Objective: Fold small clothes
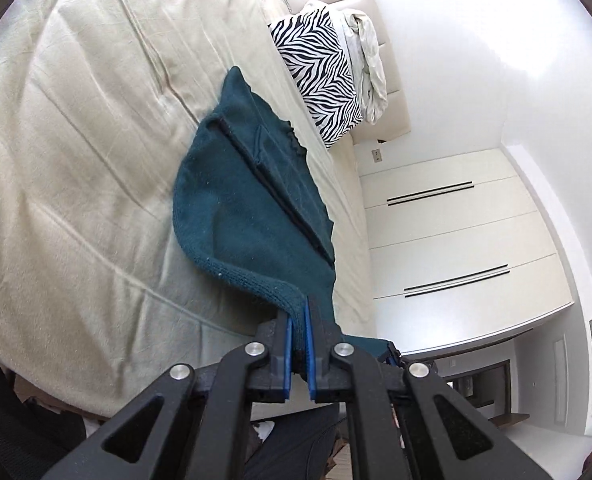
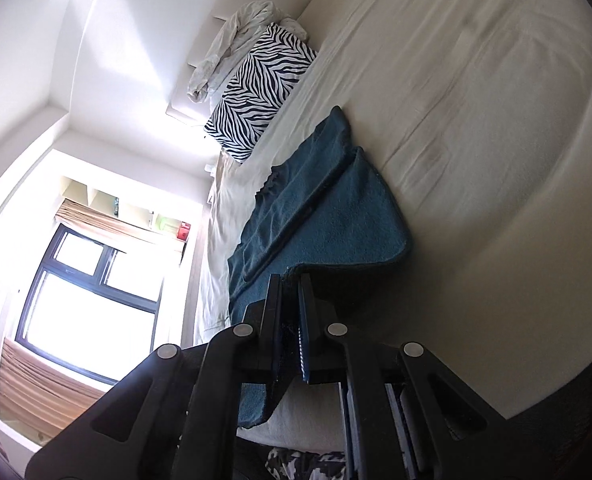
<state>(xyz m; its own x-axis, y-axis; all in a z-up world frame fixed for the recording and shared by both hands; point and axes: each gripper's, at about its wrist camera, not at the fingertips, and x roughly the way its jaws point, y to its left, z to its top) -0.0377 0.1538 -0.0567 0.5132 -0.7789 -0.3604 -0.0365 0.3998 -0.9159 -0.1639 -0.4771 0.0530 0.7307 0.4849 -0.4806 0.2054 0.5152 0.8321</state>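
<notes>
Both tools are clamped tight on the near hem of a dark teal knitted garment (image 1: 252, 208): the left tool (image 1: 299, 312) pinches one corner of that edge between its blue pads, and the right tool (image 2: 292, 288) pinches the other corner. The garment's near edge is lifted off the cream-sheeted bed (image 1: 80, 152), while its far part lies flat on the sheet. A zebra-print pillow (image 2: 258, 92) sits beyond it near the headboard, with crumpled pale cloth (image 2: 236, 46) beside it.
</notes>
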